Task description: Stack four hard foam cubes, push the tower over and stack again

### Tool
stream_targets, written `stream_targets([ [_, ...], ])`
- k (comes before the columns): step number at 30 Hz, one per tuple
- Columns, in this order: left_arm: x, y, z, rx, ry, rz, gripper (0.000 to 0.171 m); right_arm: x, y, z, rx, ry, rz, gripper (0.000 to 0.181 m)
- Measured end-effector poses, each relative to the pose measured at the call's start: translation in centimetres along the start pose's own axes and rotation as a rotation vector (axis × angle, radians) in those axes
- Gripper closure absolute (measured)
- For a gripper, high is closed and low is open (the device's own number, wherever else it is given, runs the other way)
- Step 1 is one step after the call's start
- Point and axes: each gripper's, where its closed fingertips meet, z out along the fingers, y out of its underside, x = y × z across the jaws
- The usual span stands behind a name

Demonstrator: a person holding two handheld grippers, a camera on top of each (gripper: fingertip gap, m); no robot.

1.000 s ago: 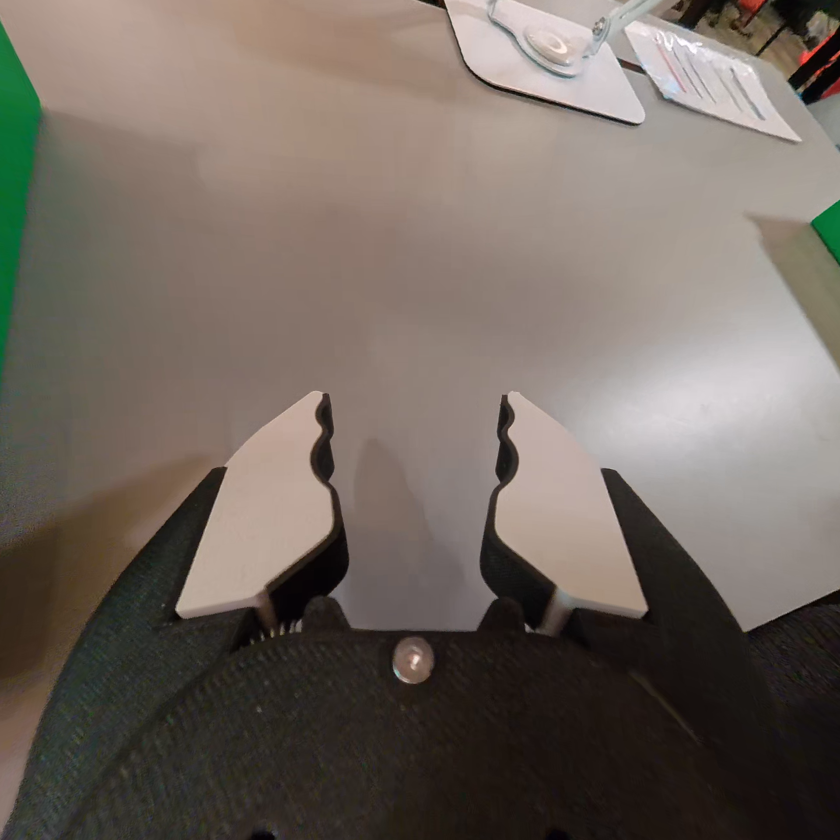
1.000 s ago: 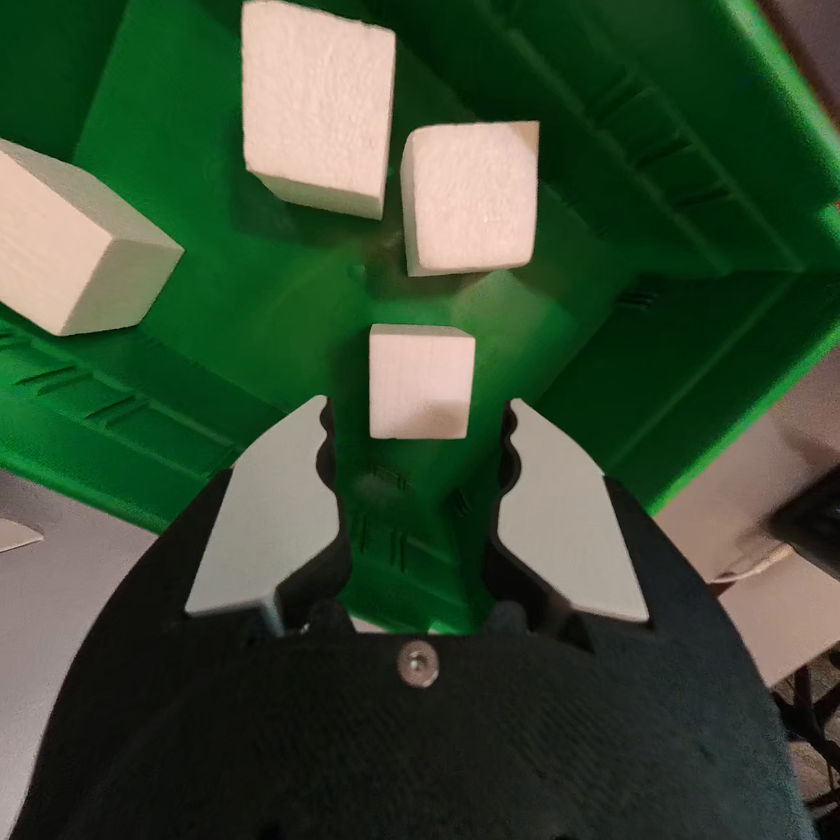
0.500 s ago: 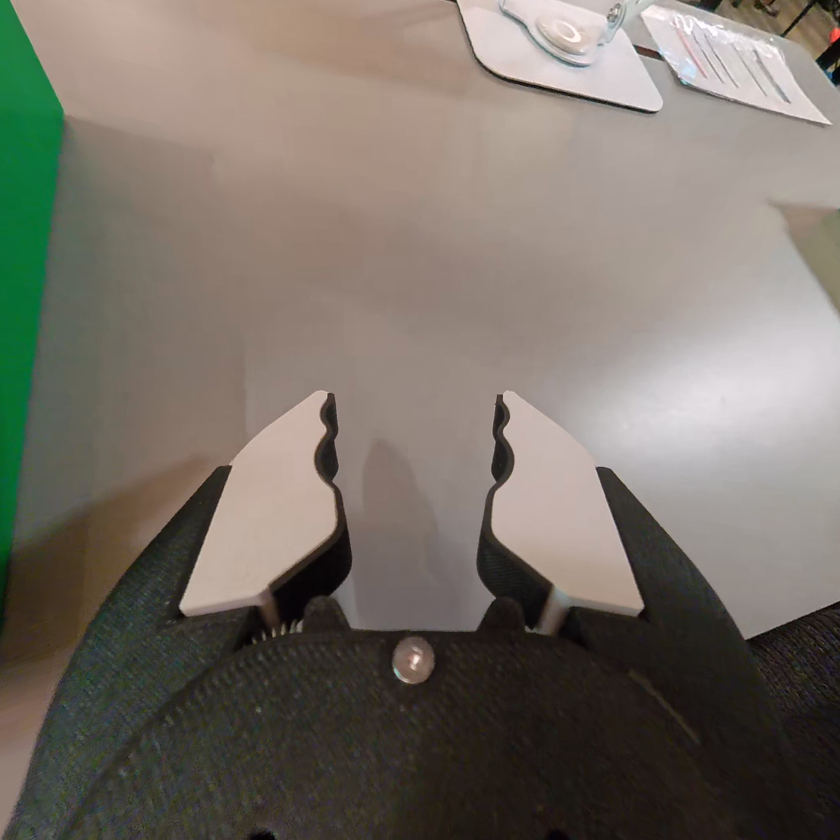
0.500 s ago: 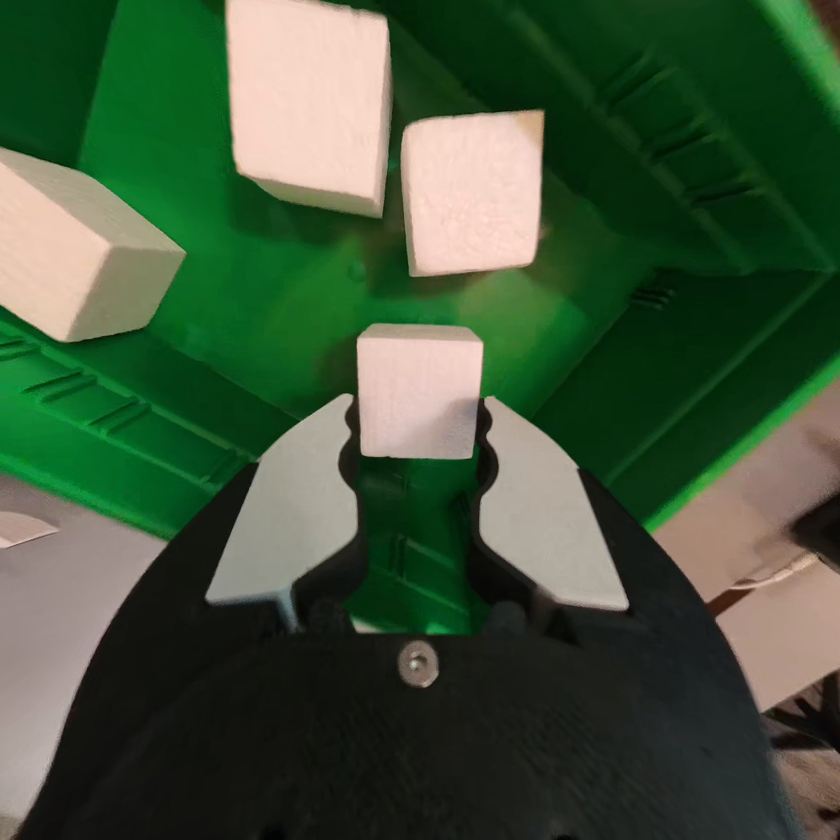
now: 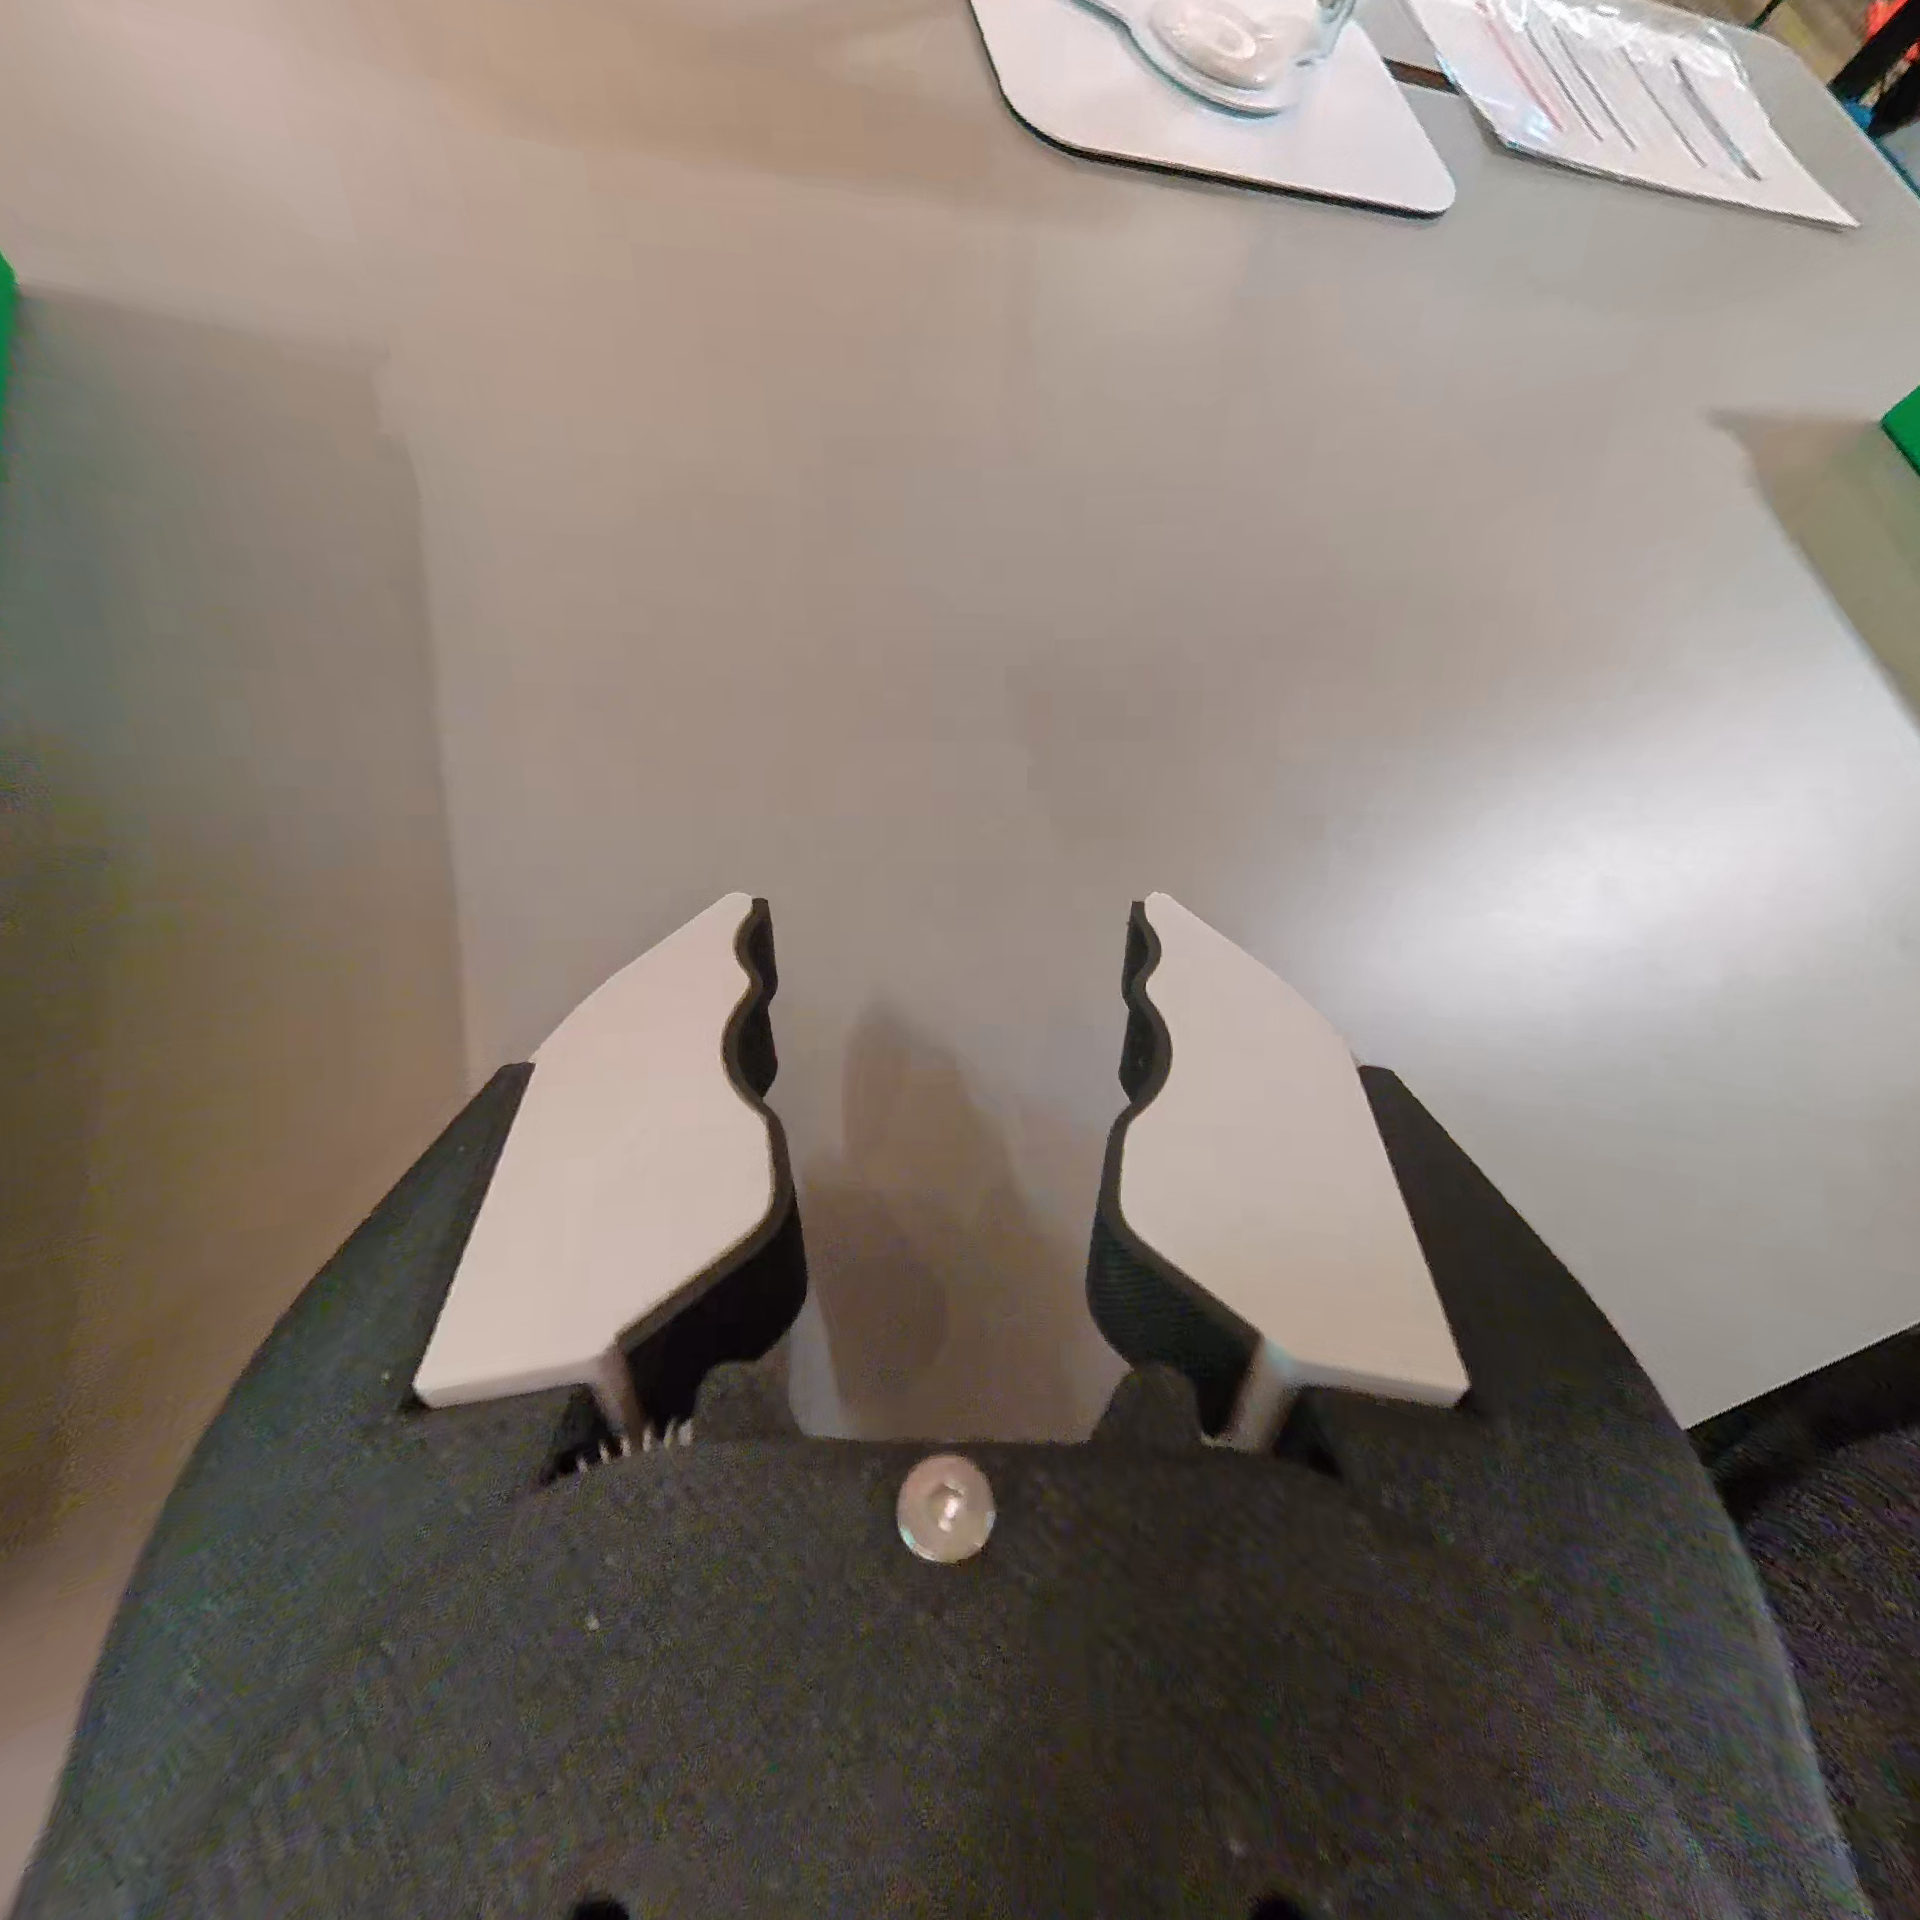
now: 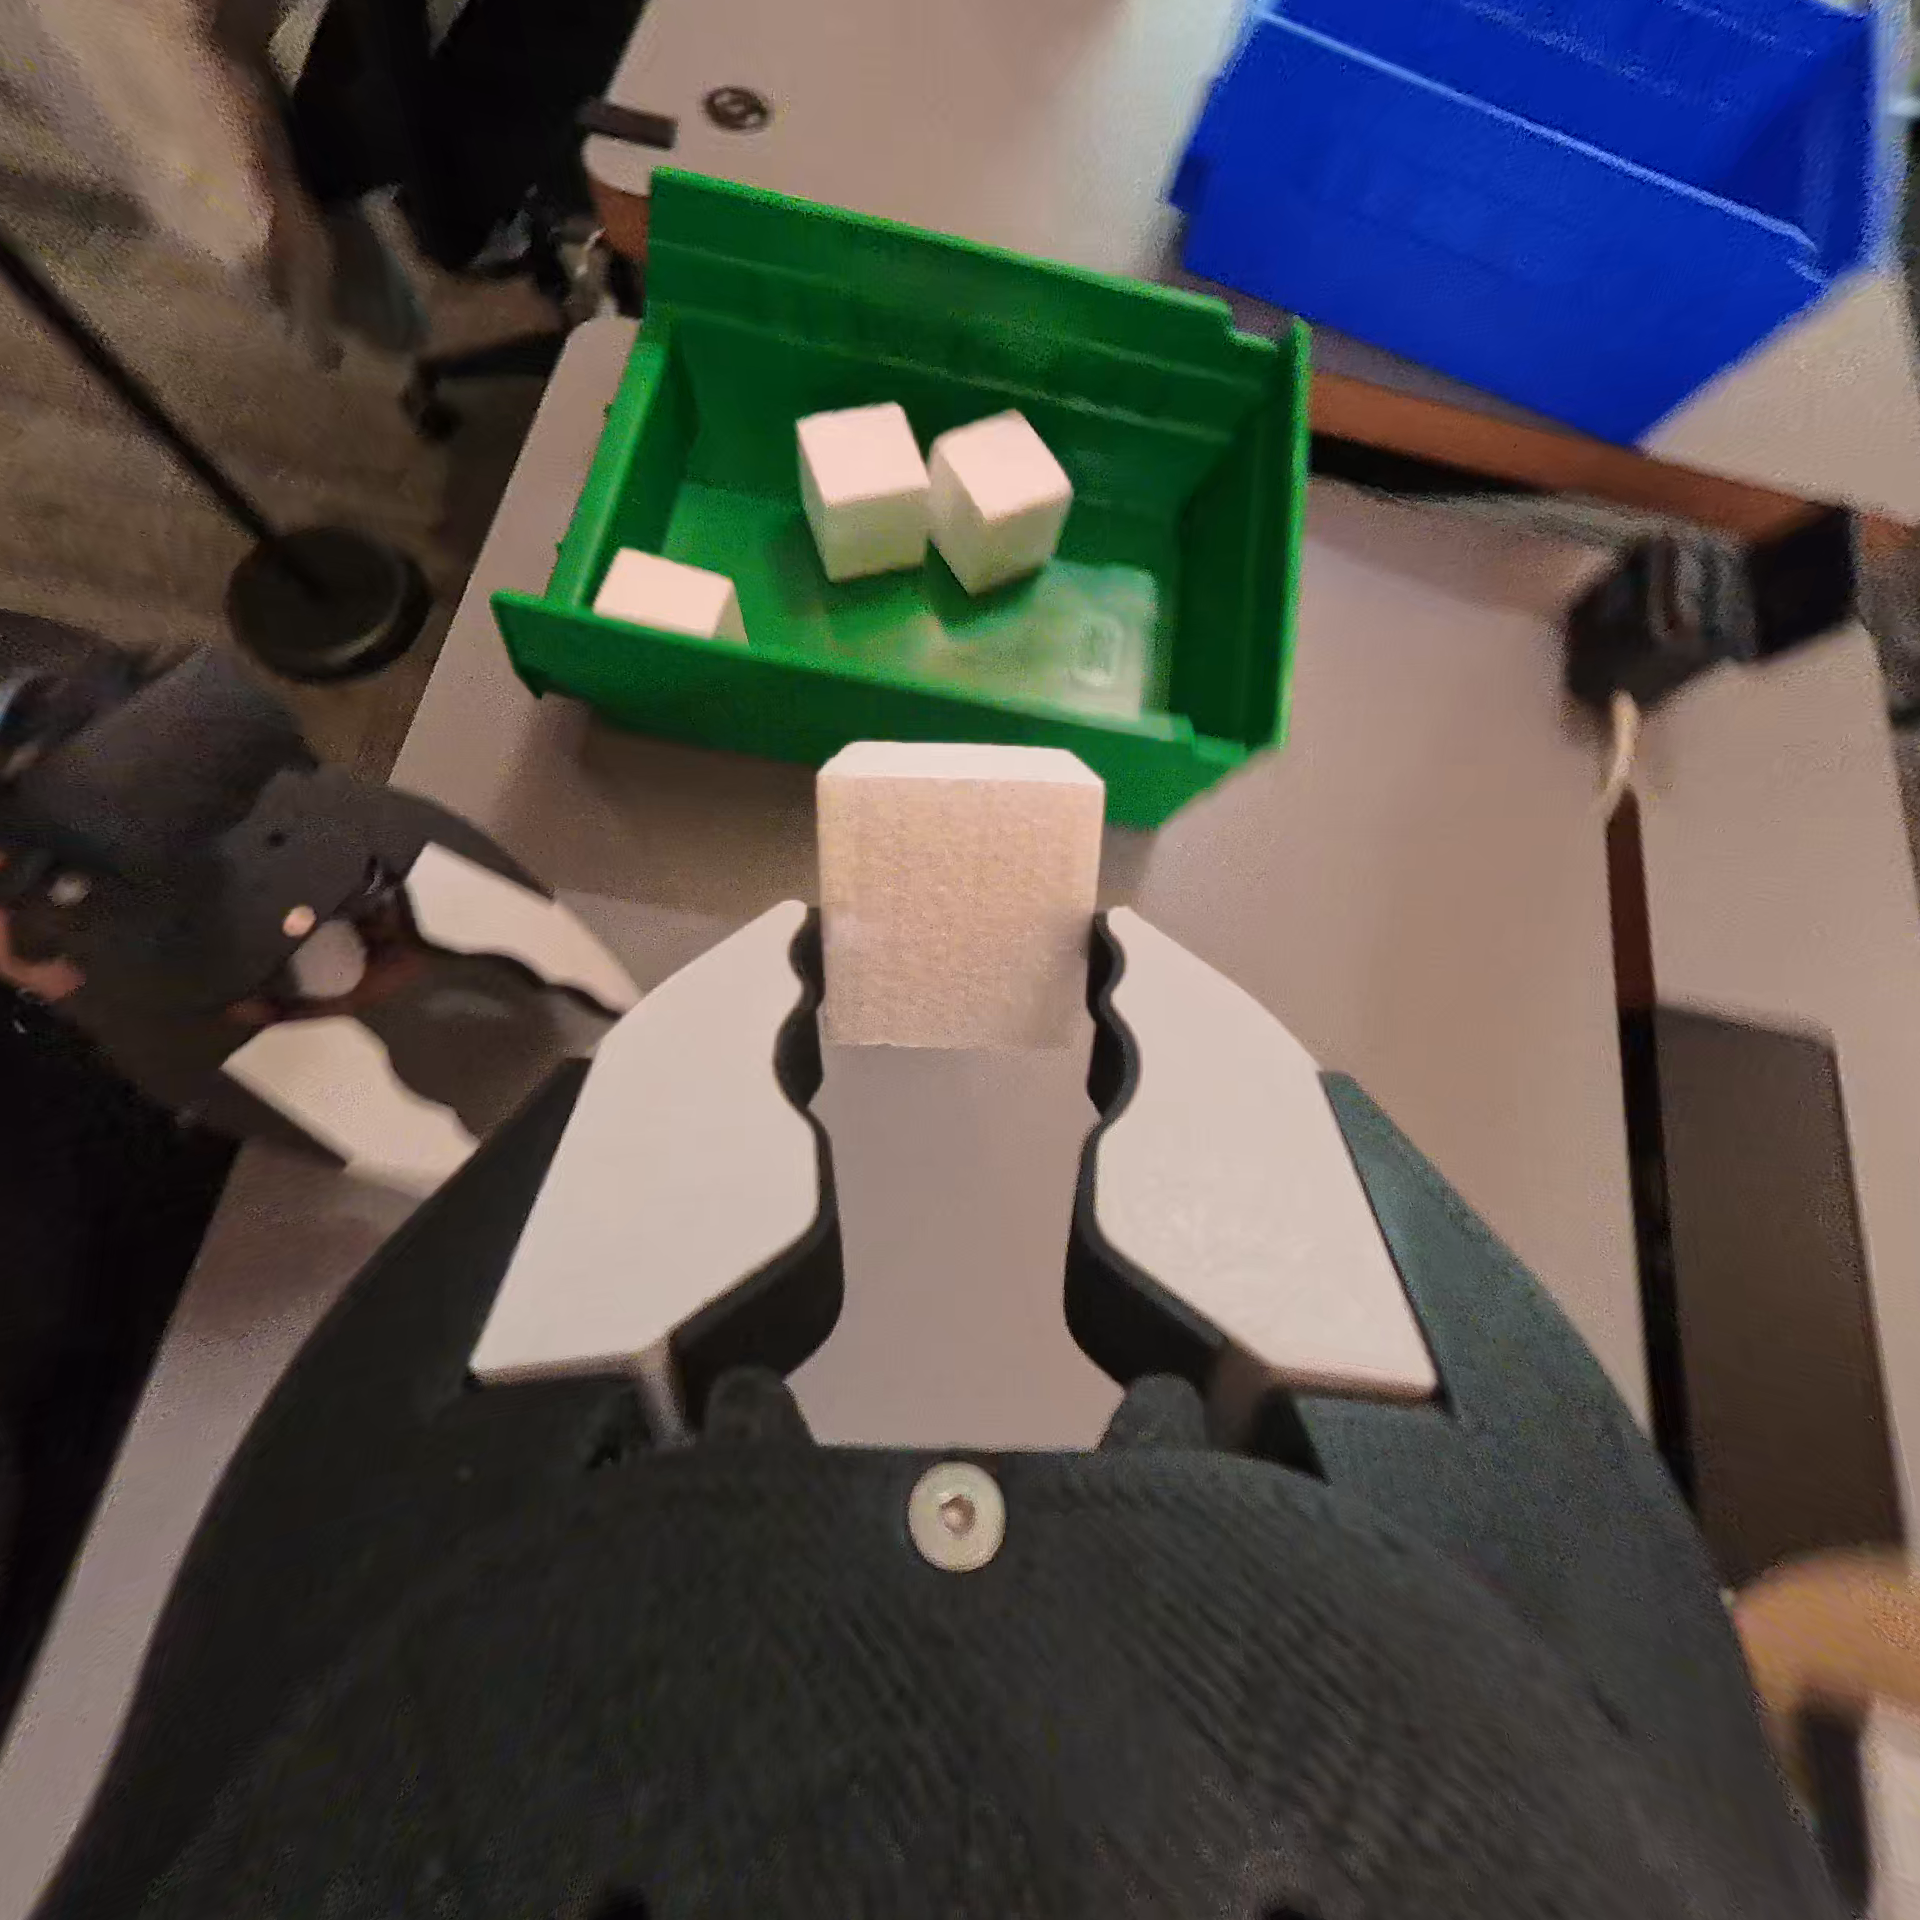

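Observation:
My right gripper is shut on a white foam block and holds it in the air, above the grey table and nearer than the green bin. Three more white foam blocks lie in that bin: one at the front left, two side by side in the middle. My left gripper is open and empty over the bare grey table. It also shows at the left of the right wrist view, jaws apart.
A blue bin stands behind the green one at the upper right. In the left wrist view a grey mat with a glass dish and a plastic-wrapped sheet lie at the table's far edge. A green edge shows at right. The tips of one gripper are about 20 cm away from the tips of the other.
My right gripper has closed on the small foam block, lifted it out of the green bin and drawn back. The left gripper has shifted only slightly.

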Motion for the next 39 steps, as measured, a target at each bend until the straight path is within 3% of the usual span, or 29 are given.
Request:
stream_targets([
  [2,0.3,0.0,0.2,-0.003,0.001,0.010,0.106,-1.3,5.0,-4.0,0.044,0.125,0.114,0.132],
  [5,1.1,-0.1,0.7,-0.003,0.012,0.049,0.106,-2.1,15.0,-9.5,0.029,0.447,0.357,0.132],
  [7,2.5,-0.4,1.3,0.007,0.050,0.091,0.106,-3.7,20.7,-12.2,0.060,0.584,0.497,0.132],
  [11,5.6,-0.6,3.0,0.000,0.103,0.189,0.107,-7.1,26.2,-14.9,0.170,0.650,0.608,0.132],
  [16,8.9,-0.5,5.4,-0.039,0.126,0.314,0.109,-9.3,26.3,-14.7,0.329,0.594,0.661,0.132],
  [19,10.2,-0.5,6.4,-0.049,0.157,0.323,0.110,-10.2,28.3,-12.9,0.212,0.590,0.627,0.132],
  [24,10.6,-0.7,7.2,-0.063,0.190,0.295,0.110,-11.8,27.8,-11.2,0.207,0.514,0.584,0.132],
  [27,10.5,-0.8,7.1,-0.062,0.209,0.255,0.111,-12.2,28.4,-10.5,0.131,0.530,0.548,0.132],
  [39,7.7,0.5,4.9,-0.057,0.139,0.208,0.112,-10.5,28.7,-8.1,0.062,0.441,0.519,0.132],
])
